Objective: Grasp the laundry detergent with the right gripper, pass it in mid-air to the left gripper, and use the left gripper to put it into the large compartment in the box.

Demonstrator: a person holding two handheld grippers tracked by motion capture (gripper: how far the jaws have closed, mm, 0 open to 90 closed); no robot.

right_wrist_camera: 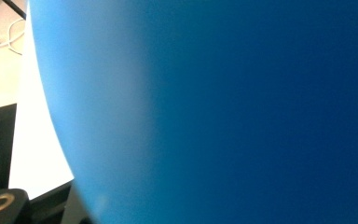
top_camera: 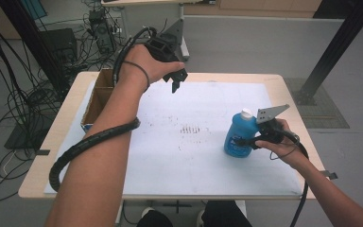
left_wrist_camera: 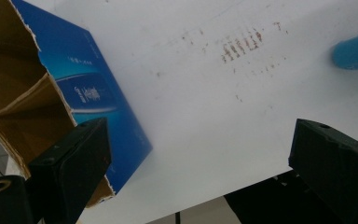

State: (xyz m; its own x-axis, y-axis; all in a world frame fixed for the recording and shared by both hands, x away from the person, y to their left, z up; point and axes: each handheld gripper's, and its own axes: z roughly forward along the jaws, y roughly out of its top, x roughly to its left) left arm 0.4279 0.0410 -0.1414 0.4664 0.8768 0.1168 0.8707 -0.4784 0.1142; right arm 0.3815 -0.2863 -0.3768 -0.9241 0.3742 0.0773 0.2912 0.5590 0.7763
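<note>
White table point(top_camera: 179, 156): right gripper point(top_camera: 253, 140) clamps blue bottle point(top_camera: 238, 135) (label unreadable); left gripper point(top_camera: 176, 80) apart.

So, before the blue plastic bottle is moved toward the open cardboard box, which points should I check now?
1. Right gripper closed on the blue plastic bottle: ok.
2. Bottle's white cap on: ok.
3. Bottle upright on the white sheet: ok.
4. Left gripper open, holding nothing: ok.
5. Open cardboard box has room: cannot tell.
6. Sheet between bottle and box free: ok.
</note>
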